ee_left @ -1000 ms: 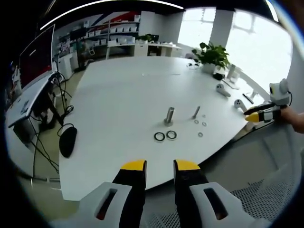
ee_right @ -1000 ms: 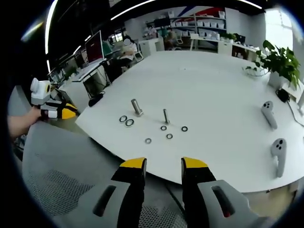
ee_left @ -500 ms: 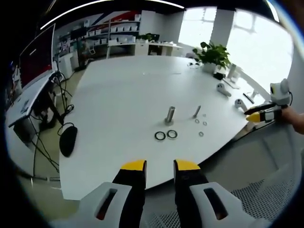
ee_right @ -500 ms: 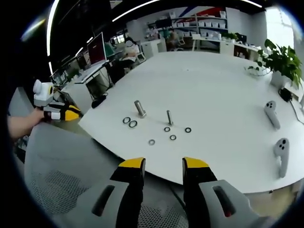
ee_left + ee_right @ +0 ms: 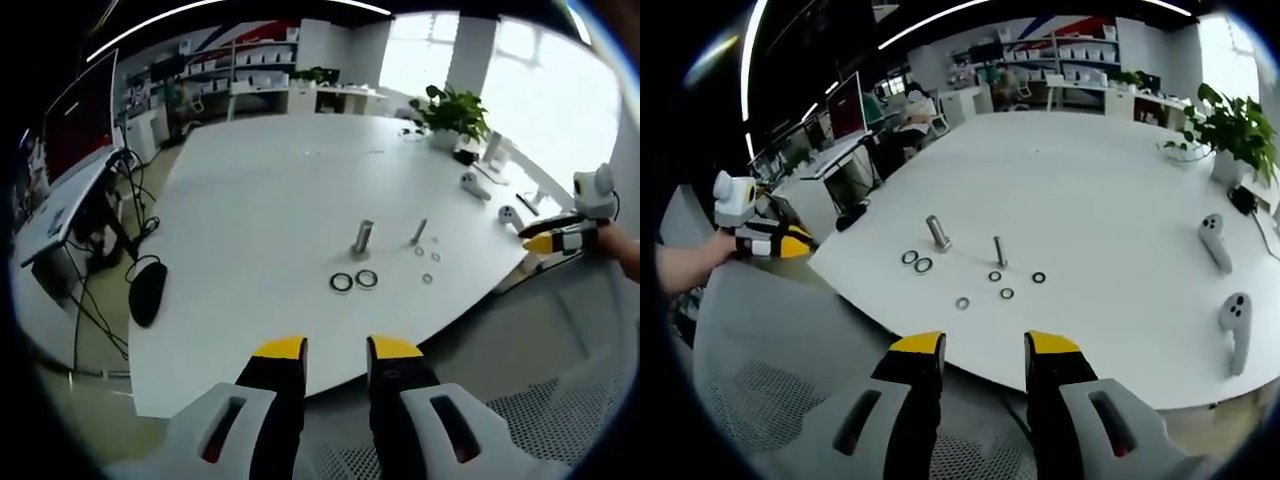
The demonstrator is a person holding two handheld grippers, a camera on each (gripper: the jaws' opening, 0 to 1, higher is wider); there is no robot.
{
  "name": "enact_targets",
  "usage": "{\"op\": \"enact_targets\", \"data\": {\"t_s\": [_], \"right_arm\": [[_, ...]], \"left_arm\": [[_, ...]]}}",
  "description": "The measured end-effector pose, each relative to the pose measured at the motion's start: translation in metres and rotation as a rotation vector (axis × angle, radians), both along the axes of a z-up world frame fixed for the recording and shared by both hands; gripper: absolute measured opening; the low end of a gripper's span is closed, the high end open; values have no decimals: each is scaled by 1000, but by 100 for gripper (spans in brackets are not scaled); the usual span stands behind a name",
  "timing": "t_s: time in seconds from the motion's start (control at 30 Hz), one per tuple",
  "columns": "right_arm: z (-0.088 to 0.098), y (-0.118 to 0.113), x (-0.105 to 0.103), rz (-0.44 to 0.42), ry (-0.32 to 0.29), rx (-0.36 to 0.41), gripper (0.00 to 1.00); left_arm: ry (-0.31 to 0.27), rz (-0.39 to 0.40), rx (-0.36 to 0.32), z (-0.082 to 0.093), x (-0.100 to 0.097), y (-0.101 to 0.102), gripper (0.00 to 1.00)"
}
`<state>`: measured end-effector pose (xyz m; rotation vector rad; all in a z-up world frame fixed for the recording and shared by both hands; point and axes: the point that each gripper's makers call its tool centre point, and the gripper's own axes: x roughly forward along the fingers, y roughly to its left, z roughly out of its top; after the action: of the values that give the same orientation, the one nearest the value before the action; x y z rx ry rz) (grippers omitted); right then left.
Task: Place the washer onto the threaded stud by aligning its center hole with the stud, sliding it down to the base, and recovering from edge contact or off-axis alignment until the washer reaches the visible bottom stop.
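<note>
Washers, small metal rings, lay loose on the broad white table (image 5: 260, 190) in the left gripper view: two larger dark rings (image 5: 354, 281) side by side nearest the edge, and three smaller ones (image 5: 428, 262) scattered beside the thin threaded stud (image 5: 419, 232). A thicker grey metal stud (image 5: 362, 239) stood upright just beyond the dark pair, probably set there so each ring size had its post close by. The left gripper (image 5: 335, 350) hung off the table's edge, jaws a narrow gap apart and holding nothing, seemingly poised before any pick. This view also took in the right gripper (image 5: 558, 240) far to the side, in a hand (image 5: 620, 248), and a black mouse (image 5: 147, 293) on the floor side.

From the right gripper view the same parts were seen from the opposite side: thick stud (image 5: 938, 234), thin stud (image 5: 999, 251), dark ring pair (image 5: 917, 262), and four small washers (image 5: 1001, 285) rather than three. The right gripper (image 5: 983, 350) was likewise slightly parted and empty. Two white controllers (image 5: 1212, 241) and a potted plant (image 5: 1230, 130) appeared more plainly here, as did the left gripper (image 5: 765, 242).
</note>
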<state>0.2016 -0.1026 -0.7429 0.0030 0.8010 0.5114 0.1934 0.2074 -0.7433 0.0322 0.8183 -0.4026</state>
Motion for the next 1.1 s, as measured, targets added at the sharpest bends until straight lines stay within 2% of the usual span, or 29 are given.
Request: {"op": "enact_targets", "data": {"t_s": [0.37, 0.5, 0.6, 0.7, 0.77, 0.8, 0.87, 0.93, 1.03, 1.1], "right_arm": [[4, -1, 3, -12, -20, 21, 34], [5, -3, 4, -27, -21, 29, 34], [3, -2, 2, -19, -10, 22, 34], [3, -2, 3, -21, -6, 22, 34], [3, -4, 3, -30, -7, 24, 34], [3, -4, 3, -34, -7, 25, 34], [3, -5, 3, -42, -3, 28, 34], [3, -6, 4, -43, -5, 27, 34], [2, -5, 4, -40, -1, 23, 34], [2, -6, 3, -45, -1, 25, 34]], "left_arm": [[-9, 20, 7, 2, 2, 3, 21], [33, -4, -11, -3, -2, -4, 22], [23, -5, -8, -2, -1, -2, 22], [41, 10, -7, -4, -1, 0, 24], [26, -20, 23, -3, 0, -2, 24], [35, -45, 31, -4, -1, -5, 25], [98, -100, 50, -13, -10, -11, 25], [87, -130, 92, -13, -9, -12, 25], [93, -134, 74, -12, -9, -14, 25], [127, -139, 77, -17, -10, -13, 26]]}}
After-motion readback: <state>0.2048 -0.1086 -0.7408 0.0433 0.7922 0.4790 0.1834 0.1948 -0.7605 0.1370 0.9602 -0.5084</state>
